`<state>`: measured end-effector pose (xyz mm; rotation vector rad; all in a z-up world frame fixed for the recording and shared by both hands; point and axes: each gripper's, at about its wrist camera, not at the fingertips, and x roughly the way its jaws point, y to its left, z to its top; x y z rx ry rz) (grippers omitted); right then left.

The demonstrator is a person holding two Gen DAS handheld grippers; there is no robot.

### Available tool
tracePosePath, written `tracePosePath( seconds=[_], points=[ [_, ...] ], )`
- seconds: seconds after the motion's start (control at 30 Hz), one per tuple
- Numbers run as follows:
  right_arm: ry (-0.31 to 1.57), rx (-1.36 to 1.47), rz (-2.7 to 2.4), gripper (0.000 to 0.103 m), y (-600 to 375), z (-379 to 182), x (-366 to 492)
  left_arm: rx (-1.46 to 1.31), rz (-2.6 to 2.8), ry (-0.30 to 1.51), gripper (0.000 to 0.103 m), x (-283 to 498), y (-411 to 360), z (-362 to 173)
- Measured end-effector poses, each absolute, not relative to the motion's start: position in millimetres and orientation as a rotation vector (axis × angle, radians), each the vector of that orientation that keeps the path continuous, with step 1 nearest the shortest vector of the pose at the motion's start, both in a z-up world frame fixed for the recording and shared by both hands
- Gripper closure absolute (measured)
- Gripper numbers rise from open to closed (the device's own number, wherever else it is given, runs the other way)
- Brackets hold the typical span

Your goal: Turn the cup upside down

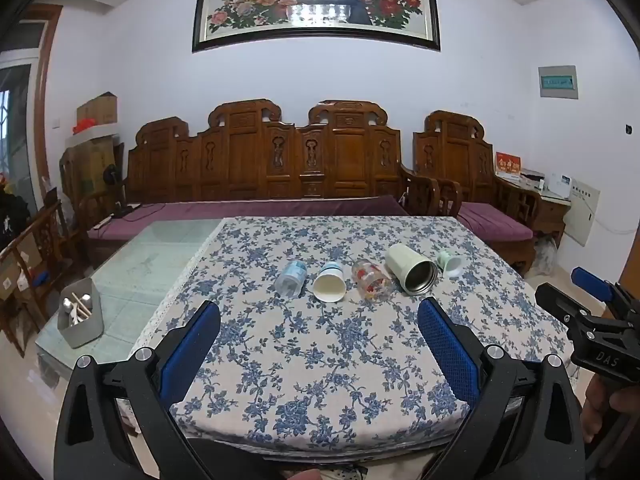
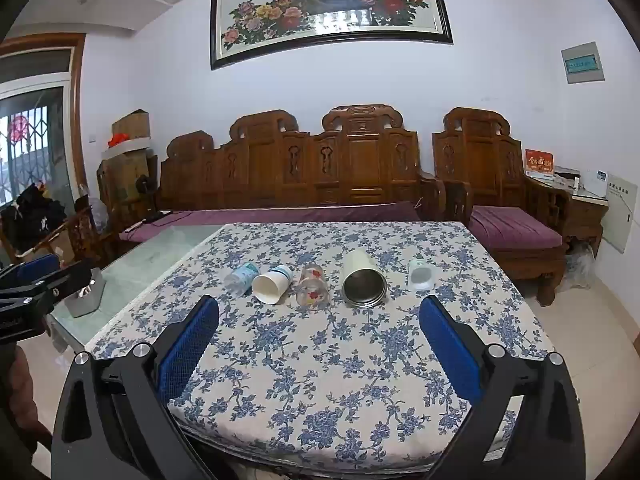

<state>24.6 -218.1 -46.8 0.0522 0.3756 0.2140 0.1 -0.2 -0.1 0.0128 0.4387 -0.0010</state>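
Observation:
Several cups lie on their sides in a row on the floral tablecloth (image 1: 320, 360), mouths toward me: a clear plastic cup (image 1: 292, 278) (image 2: 240, 276), a white paper cup (image 1: 329, 282) (image 2: 271, 285), a flowered glass (image 1: 370, 280) (image 2: 313, 286), a pale green steel-lined tumbler (image 1: 412, 269) (image 2: 363, 278), and a small pale green cup (image 1: 451, 263) (image 2: 420, 275). My left gripper (image 1: 318, 312) is open and empty, short of the row. My right gripper (image 2: 319, 312) is open and empty too, near the table's front; it also shows at the right edge of the left wrist view (image 1: 592, 312).
A grey holder with utensils (image 1: 80, 316) (image 2: 86, 292) stands on the glass table part at left. A carved wooden sofa (image 1: 264, 168) with purple cushions runs behind the table, an armchair (image 2: 504, 200) at right. The tiled floor lies right of the table.

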Motion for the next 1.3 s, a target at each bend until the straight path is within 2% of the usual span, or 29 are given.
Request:
tracePosePath(
  seconds=[1.3],
  points=[
    [0.374,0.057,0.221,0.002,-215.5,-44.8,24.6,-0.002,-0.008,0.413,0.008,-2.4,-1.0,14.5]
  ],
)
